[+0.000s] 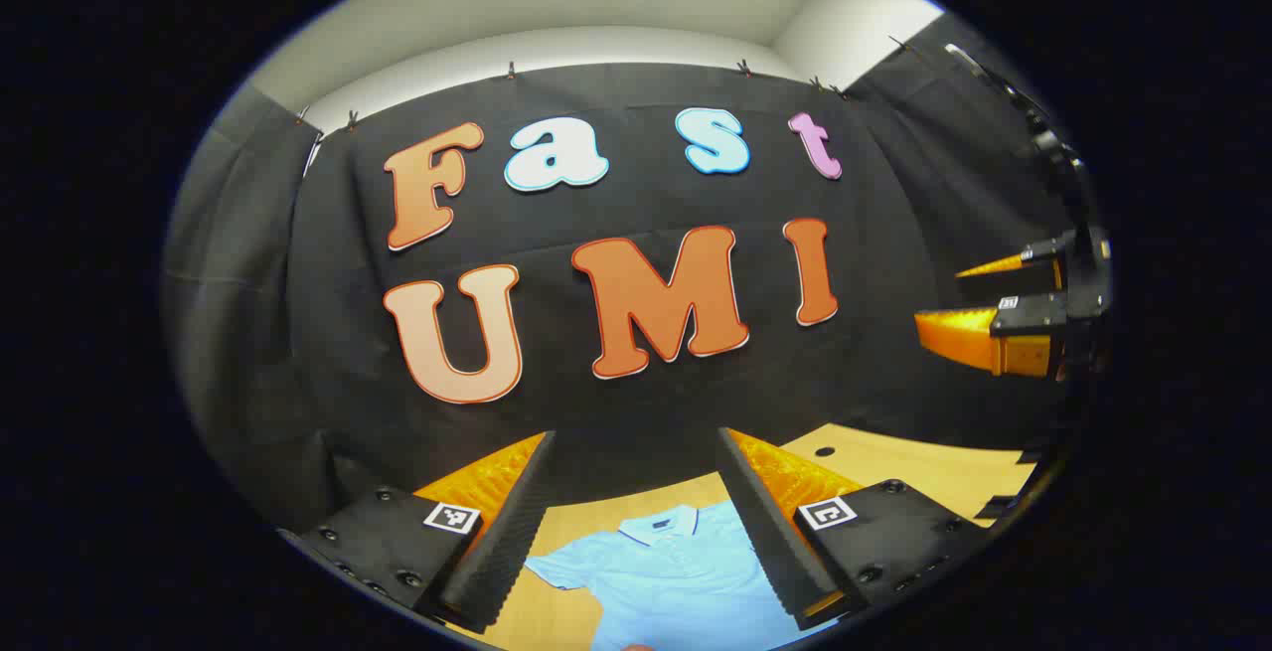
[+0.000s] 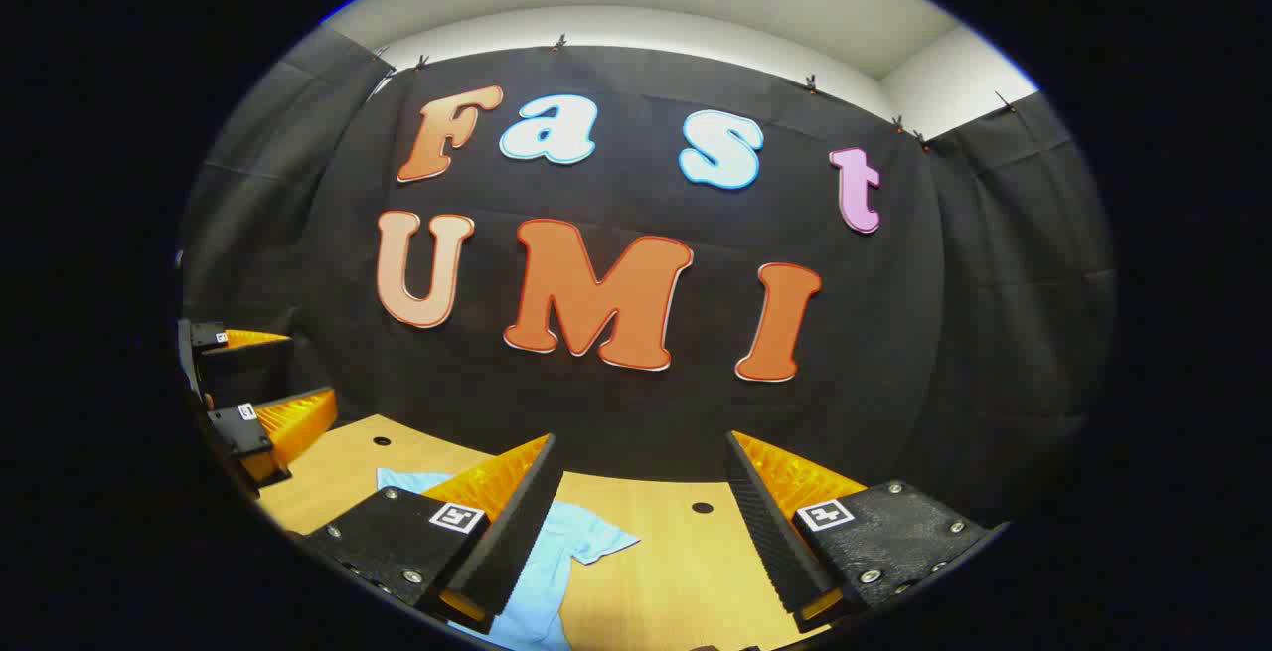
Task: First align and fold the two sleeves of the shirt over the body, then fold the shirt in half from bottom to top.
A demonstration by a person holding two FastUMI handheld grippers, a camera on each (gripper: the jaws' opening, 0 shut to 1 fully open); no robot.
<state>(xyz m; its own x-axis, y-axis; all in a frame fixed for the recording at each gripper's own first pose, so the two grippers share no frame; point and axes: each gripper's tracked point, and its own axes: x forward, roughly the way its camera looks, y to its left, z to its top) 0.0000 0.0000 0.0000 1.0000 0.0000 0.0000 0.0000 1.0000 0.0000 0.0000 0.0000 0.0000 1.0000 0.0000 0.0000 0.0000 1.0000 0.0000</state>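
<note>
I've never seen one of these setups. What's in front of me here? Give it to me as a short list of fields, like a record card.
Setting: booth with a black cloth wall behind a wooden table
Garment: light blue polo shirt, lying flat on the table, collar toward the wall
Sleeves: spread out to the sides, not yet folded; one sleeve lies beside the right tool
Left hand-held gripper: open, above the shirt, holding nothing
Right hand-held gripper: open, above the table near the shirt's sleeve, holding nothing
Table detail: small round holes in the top
</note>
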